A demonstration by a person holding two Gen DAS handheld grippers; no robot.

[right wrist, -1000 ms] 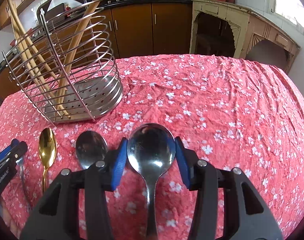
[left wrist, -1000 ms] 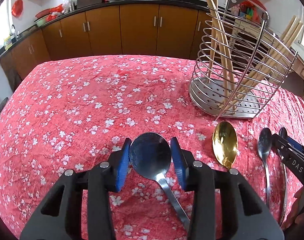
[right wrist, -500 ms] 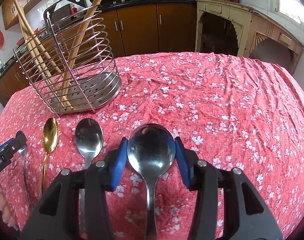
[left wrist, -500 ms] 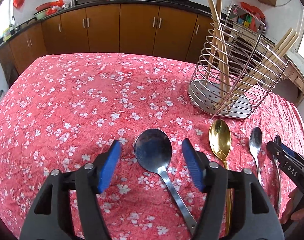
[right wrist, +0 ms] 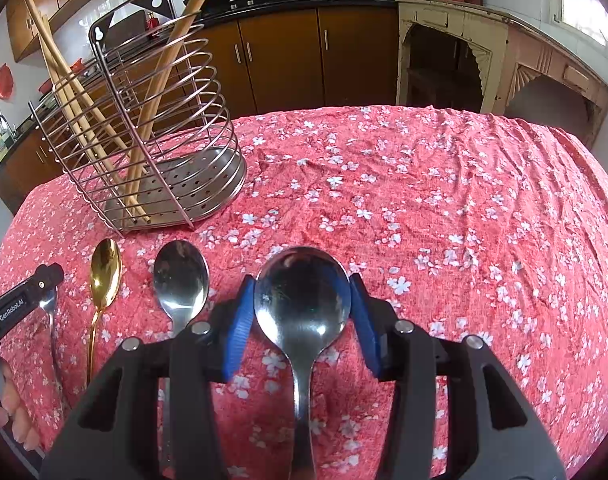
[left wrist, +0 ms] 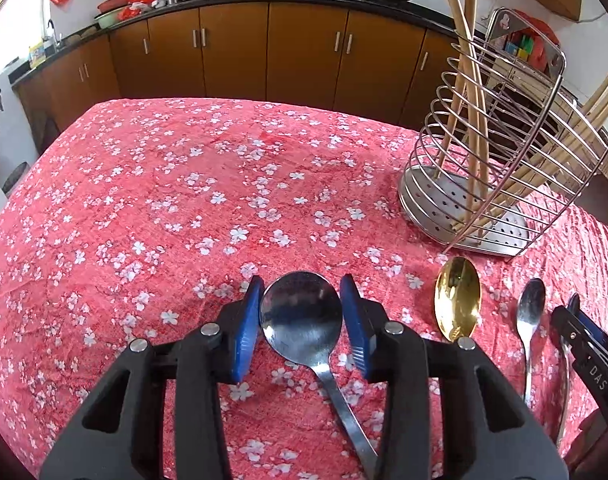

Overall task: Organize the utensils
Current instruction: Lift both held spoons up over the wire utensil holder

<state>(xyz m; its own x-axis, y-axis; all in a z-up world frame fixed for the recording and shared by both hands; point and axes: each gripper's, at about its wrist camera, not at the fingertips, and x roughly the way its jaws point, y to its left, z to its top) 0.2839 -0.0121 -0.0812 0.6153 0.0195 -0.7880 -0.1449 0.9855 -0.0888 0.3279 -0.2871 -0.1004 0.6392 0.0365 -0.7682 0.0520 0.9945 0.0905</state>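
Left tool [left wrist: 300,316] closing on round steel spoon [left wrist: 302,316]; right tool [right wrist: 302,312] clamped on large steel spoon [right wrist: 302,300]. Only right view: pale cabinet [right wrist: 451,52].

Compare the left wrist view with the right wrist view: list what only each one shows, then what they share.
Only the left wrist view: the left tool closing around a round-bowled steel spoon, with a long run of brown wooden cabinets behind.

Only the right wrist view: the right tool clamped on a large oval-bowled steel spoon, and a worn cream-painted sideboard.

Both: the red flowered tablecloth, the steel wire utensil rack holding wooden sticks, the gold spoon and the small steel spoon lying between the tools.
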